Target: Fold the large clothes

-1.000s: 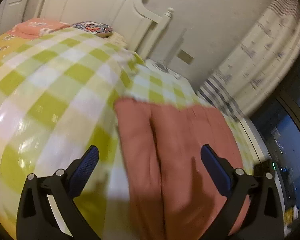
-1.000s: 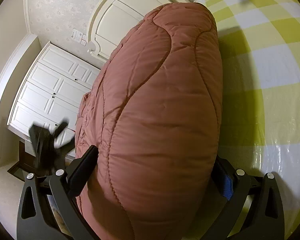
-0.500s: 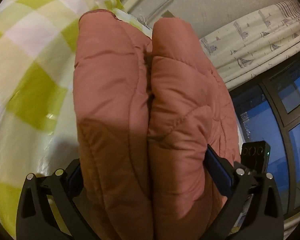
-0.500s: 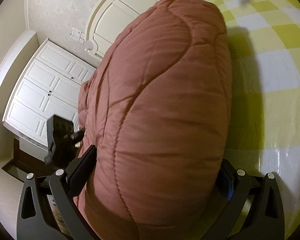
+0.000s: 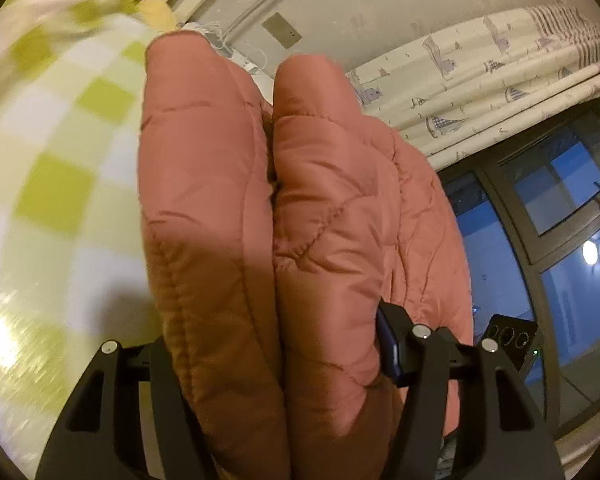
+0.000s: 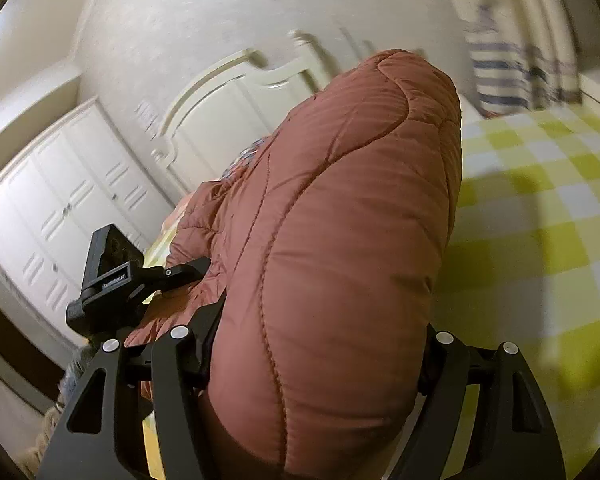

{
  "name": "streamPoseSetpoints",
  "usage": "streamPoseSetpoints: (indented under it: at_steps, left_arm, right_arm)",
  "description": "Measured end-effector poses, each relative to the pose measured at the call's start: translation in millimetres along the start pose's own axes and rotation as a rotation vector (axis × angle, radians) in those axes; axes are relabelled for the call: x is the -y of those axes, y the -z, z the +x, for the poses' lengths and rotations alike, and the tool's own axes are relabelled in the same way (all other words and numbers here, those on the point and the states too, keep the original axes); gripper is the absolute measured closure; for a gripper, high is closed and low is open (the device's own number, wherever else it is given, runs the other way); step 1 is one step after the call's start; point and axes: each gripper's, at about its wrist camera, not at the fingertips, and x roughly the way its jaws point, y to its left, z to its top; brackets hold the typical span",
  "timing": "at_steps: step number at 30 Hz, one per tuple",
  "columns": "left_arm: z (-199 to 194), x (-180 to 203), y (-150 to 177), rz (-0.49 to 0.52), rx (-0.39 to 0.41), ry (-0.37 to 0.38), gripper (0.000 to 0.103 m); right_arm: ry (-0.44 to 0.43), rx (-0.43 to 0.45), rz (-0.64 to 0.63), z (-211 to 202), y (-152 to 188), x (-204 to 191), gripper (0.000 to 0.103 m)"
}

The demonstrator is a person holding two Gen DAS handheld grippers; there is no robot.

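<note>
Here both grippers, left (image 5: pixel 276 360) and right (image 6: pixel 320 344), pinch the quilted jacket (image 5: pixel 308 208) above the checked bedspread (image 5: pixel 56 184); jacket blocks headboard (image 6: pixel 220 112).

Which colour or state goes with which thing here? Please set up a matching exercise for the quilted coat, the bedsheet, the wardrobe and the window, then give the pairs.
Things:
1. quilted coat
2. bedsheet
3. wardrobe
4. window

Colour or state:
A. white panelled doors, all shut
B. dusty pink, bunched up between the jaws of the left gripper and the right gripper
C. dark blue behind its panes
D. yellow-green and white checks

Pairs: 1-B, 2-D, 3-A, 4-C
</note>
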Motion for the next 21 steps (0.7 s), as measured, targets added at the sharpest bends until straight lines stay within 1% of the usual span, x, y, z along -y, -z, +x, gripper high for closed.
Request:
streamPoseSetpoints:
  at_steps: [1, 2, 3, 4, 5, 6, 7, 9, 10, 11, 12, 13, 14, 15, 16, 18, 20, 21]
  left_arm:
    - [12.4, 4.4, -1.5, 0.016, 0.006, -0.027, 0.042]
    - [26.1, 5.4, -3.6, 0.027, 0.007, -0.070, 0.038]
    - [44.6, 0.5, -5.1, 0.007, -0.007, -0.141, 0.027]
    - [57.0, -5.4, -5.3, -0.022, -0.014, -0.174, 0.020]
    - [60.6, -10.2, -3.7, -0.041, -0.013, -0.168, 0.013]
    - [63.3, -14.5, -1.6, -0.064, -0.006, -0.157, 0.011]
    - [62.4, -14.9, -0.4, -0.068, 0.001, -0.160, 0.010]
    - [55.9, -10.2, 1.6, -0.042, 0.020, -0.188, 0.008]
    - [49.9, -5.0, 1.7, -0.014, 0.043, -0.221, 0.008]
    - [42.0, -0.1, 1.2, 0.005, 0.072, -0.248, 0.008]
    - [27.3, 7.3, 0.4, 0.024, 0.136, -0.286, 0.008]
    - [16.3, 13.1, -1.3, 0.034, 0.190, -0.309, 0.008]
    - [-1.1, 20.1, -1.5, 0.043, 0.271, -0.336, 0.009]
    - [-23.6, 29.4, 3.0, 0.052, 0.376, -0.377, 0.009]
    - [-36.9, 35.7, 8.5, 0.060, 0.431, -0.401, 0.008]
    - [-63.7, 59.7, 22.5, 0.120, 0.545, -0.439, 0.002]
    - [-92.1, 93.5, 53.8, 0.241, 0.693, -0.543, 0.002]
    - [-100.3, 110.0, 68.1, 0.291, 0.749, -0.595, 0.002]
  right_arm:
    - [0.011, -0.013, 0.032, 5.8, -6.7, 19.0, 0.026]
    - [0.039, -0.038, 0.070, 15.7, -9.7, 37.3, 0.024]
    - [0.078, -0.066, 0.101, 22.2, -8.0, 53.6, 0.017]
    - [0.152, -0.112, 0.141, 33.5, -5.8, 71.1, 0.010]
    - [0.159, -0.115, 0.178, 35.1, -2.9, 81.7, 0.010]
    - [0.135, -0.088, 0.209, 29.3, -0.5, 86.3, 0.009]
    - [0.148, -0.064, 0.205, 22.7, 1.2, 84.2, 0.008]
    - [0.258, 0.023, 0.128, 3.7, 5.5, 65.5, 0.008]
    - [0.347, 0.093, 0.054, -8.8, 9.1, 48.5, 0.007]
    - [0.411, 0.147, -0.014, -16.7, 13.0, 33.2, 0.007]
    - [0.441, 0.181, -0.080, -21.9, 17.0, 19.5, 0.007]
    - [0.441, 0.198, -0.164, -24.5, 20.7, 7.7, 0.007]
    - [0.442, 0.208, -0.224, -27.5, 26.4, -4.1, 0.007]
    - [0.454, 0.230, -0.268, -32.5, 33.2, -14.3, 0.007]
    - [0.464, 0.251, -0.286, -33.9, 39.5, -22.0, 0.007]
    - [0.468, 0.299, -0.294, -45.8, 41.9, -34.3, 0.007]
    - [0.478, 0.323, -0.292, -59.1, 46.8, -41.2, 0.005]
    - [0.491, 0.330, -0.293, -63.6, 50.5, -43.8, 0.005]
